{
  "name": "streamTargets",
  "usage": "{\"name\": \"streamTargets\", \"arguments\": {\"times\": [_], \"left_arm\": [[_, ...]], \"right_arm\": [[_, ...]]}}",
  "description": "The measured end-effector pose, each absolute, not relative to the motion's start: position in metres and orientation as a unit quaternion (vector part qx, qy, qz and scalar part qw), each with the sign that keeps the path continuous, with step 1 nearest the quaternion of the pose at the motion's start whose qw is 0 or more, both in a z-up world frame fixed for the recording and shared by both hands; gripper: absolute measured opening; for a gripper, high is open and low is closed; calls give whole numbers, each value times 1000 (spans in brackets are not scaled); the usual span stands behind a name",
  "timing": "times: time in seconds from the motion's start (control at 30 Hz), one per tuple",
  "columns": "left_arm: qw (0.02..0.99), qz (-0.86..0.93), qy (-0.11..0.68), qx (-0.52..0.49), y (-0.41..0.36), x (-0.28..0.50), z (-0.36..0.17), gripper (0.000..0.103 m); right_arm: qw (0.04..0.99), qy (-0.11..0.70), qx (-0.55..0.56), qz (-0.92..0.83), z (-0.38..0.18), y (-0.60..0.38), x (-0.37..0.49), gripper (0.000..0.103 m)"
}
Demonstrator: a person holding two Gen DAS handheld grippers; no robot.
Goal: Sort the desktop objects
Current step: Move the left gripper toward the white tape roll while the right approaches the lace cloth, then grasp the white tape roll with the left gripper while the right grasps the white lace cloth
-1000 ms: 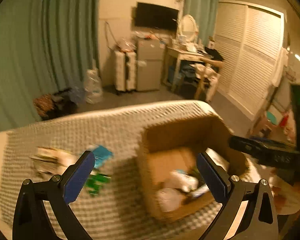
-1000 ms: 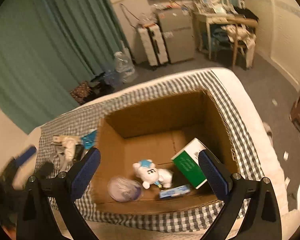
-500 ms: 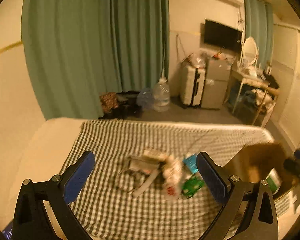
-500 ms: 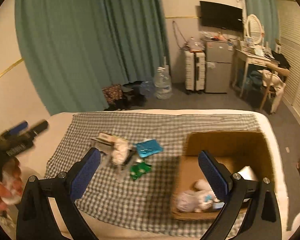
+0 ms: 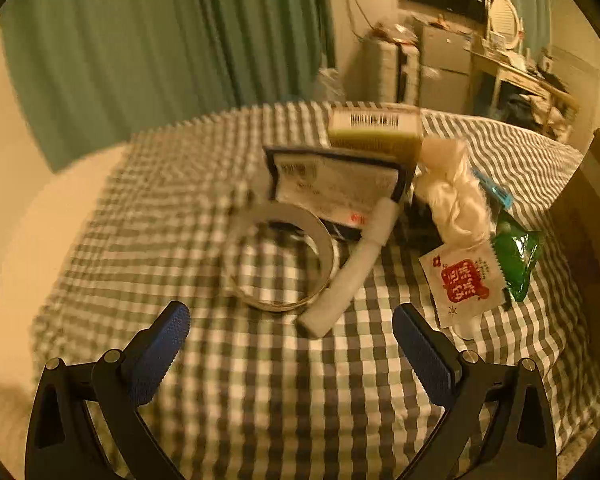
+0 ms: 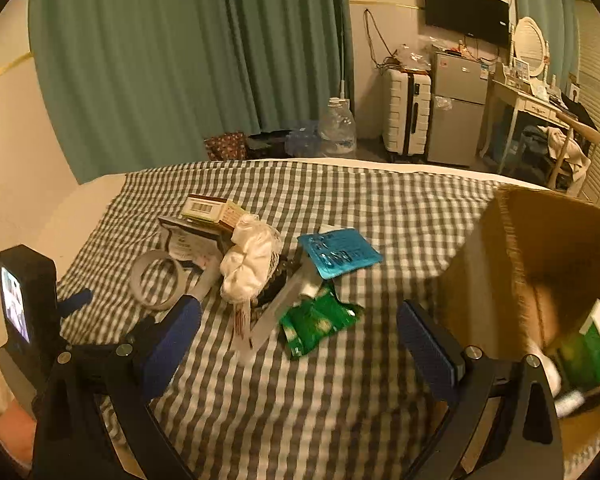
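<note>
Both sets of jaws stand wide apart with nothing between them: my left gripper hangs over the checked cloth just short of the pile, and my right gripper hangs over the same cloth between the pile and the cardboard box.

From the left wrist I see a tape ring lying flat, a white foam tube resting against its right side, and behind them a dark-edged printed card with a barcoded carton tilted on top. To the right sit a white crumpled cloth, a white sachet with a red label and a green packet, the sachet overlapping the packet's left edge.

From the right wrist a blue packet lies on the far right of the pile, above the green one.

That box stands open at the right edge of the cloth. Inside it I make out a green and white carton leaning against the wall and something white low in the corner, too blurred for me to name.
</note>
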State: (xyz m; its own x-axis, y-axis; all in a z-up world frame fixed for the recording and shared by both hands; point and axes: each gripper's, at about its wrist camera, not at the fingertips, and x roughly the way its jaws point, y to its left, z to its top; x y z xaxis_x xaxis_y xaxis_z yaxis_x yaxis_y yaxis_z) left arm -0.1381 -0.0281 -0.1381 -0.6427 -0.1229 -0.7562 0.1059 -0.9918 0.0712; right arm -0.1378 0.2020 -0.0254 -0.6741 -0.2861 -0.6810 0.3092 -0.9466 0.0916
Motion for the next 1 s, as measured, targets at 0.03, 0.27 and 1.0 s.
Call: {"name": "streamTargets", "arguments": {"times": [0.03,0.27,1.0], "left_arm": [[61,-908,5,414,-35,-142,-141,103],[78,-921,-44,380,-55,-168,-162,103],[-15,-906,52,419,-62,-187,-185,98]], "right_arm": [[165,18,369,-915,-31,197,-146,99],[176,54,387,-903,-65,154,-196,99],[183,43,450,-873,-112,126,-233,34]]}}
